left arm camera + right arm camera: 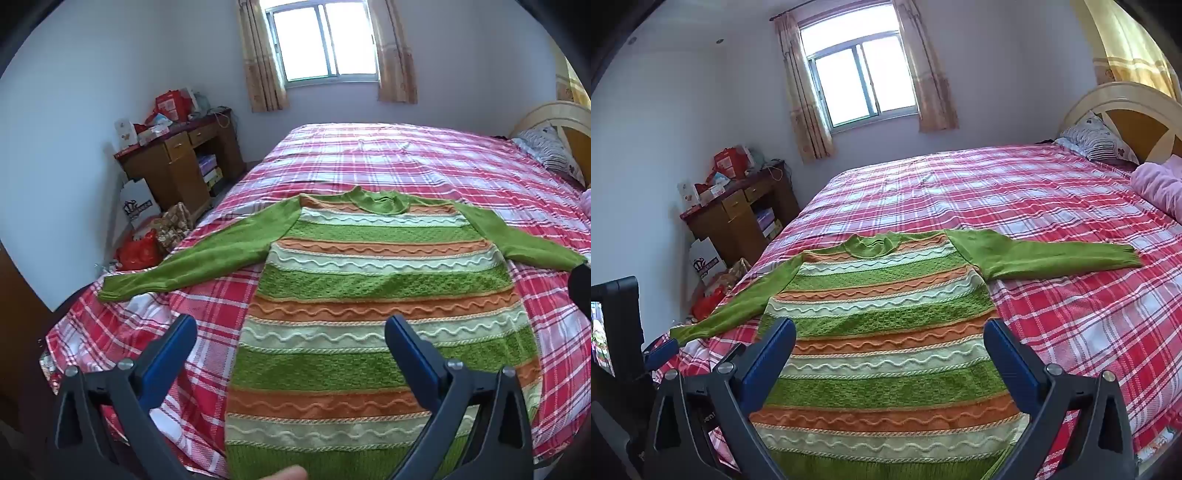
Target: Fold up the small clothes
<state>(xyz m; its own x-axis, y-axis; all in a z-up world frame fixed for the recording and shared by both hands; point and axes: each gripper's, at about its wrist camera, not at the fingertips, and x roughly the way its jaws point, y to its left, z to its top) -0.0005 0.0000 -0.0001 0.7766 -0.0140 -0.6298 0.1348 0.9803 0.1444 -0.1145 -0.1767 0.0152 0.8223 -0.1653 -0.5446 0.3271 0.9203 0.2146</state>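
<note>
A sweater (384, 295) lies flat on the bed (406, 158), near the bed's front edge, with its collar toward the far edge and its hem at the front edge. One sleeve (177, 262) reaches out to the bed's left edge; the other sleeve (1045, 258) stretches toward the right. A pillow (1097, 140) rests at the bed's right end against the headboard (1126, 110), with a bundled blanket (1160, 184) just in front of it. A desk (181, 162) stands off the bed's far left corner, with boxes on top and bags (147, 229) on the floor before it. A window (325, 40) sits in the wall behind the bed.
</note>
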